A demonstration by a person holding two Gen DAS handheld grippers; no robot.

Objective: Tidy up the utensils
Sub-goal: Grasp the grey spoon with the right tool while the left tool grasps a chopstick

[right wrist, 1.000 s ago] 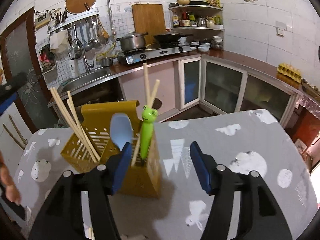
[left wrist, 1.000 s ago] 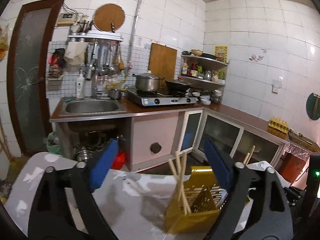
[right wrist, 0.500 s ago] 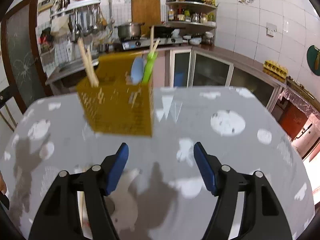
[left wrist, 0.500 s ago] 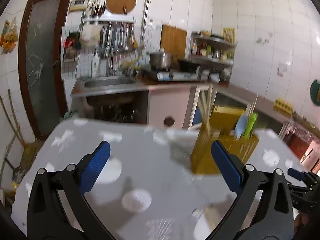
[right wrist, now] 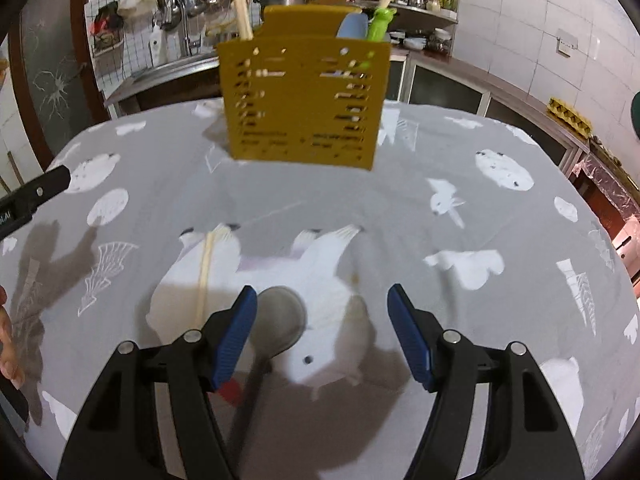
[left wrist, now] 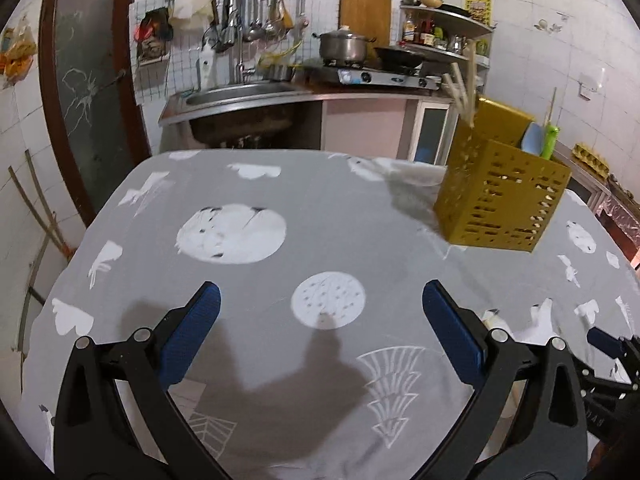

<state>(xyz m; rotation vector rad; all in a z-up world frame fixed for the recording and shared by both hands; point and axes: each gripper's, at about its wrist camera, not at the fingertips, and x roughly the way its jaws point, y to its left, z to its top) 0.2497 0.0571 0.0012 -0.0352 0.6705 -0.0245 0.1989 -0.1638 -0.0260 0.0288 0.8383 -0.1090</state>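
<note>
- Utensils are lying and standing across a grey patterned tablecloth: a pale chopstick is resting at the left, just beside a metal spoon whose bowl is sitting against the right gripper's left finger.
- Farther back, a yellow perforated holder is standing upright, carrying chopsticks, a blue spoon and a green frog-topped utensil.
- Both tongs are gaping wide and gripping nothing, the left gripper hovering over bare cloth, well apart from the holder.
</note>
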